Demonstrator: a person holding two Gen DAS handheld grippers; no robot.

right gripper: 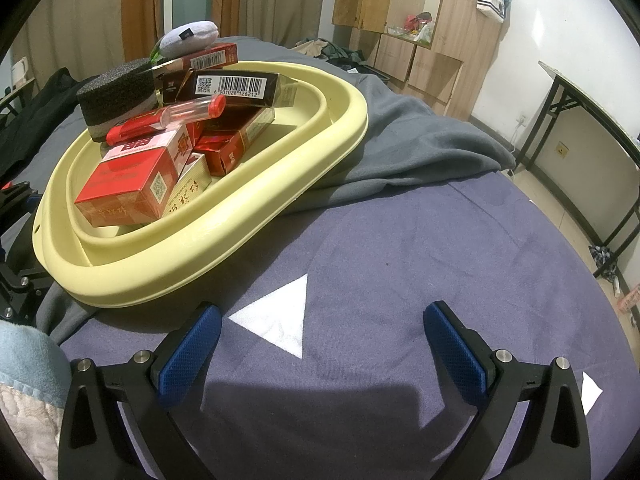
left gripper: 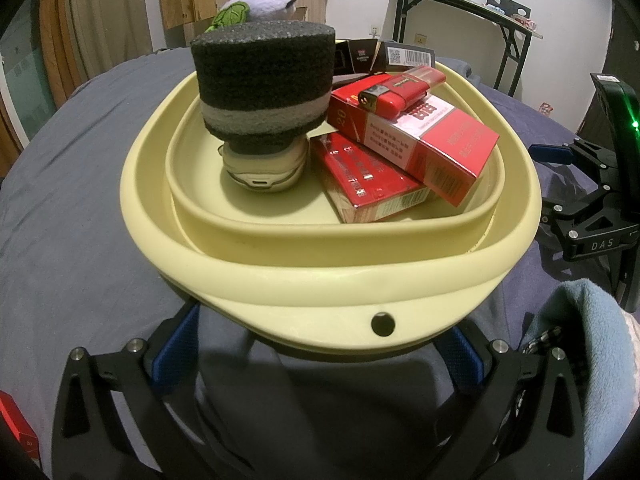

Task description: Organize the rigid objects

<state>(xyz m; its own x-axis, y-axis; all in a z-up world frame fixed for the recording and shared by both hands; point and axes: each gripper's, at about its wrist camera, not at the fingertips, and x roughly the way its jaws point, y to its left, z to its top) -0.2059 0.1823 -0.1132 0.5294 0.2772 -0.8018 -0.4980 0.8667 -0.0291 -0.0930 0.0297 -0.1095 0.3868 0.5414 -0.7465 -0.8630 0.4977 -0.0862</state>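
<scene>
A pale yellow basin (left gripper: 328, 276) sits on the blue-grey cloth; it also shows in the right wrist view (right gripper: 256, 216). In it lie red cigarette packs (left gripper: 416, 140) (right gripper: 128, 184), a red lighter (left gripper: 400, 90) (right gripper: 164, 120), a black-and-grey sponge (left gripper: 264, 84) (right gripper: 116, 98) on a white case (left gripper: 264, 172), and dark boxes (right gripper: 236, 88). My left gripper (left gripper: 320, 356) is open, its fingers either side of the basin's near rim, under it. My right gripper (right gripper: 320, 344) is open and empty over the cloth, right of the basin; it also shows in the left wrist view (left gripper: 560, 160).
A grey blanket (right gripper: 408, 148) lies bunched behind the basin. A light blue towel (left gripper: 584, 340) sits at the near right. A plush toy (left gripper: 256, 4) lies at the back. A folding table (right gripper: 600, 128) stands right. A red box edge (left gripper: 16, 424) shows at left.
</scene>
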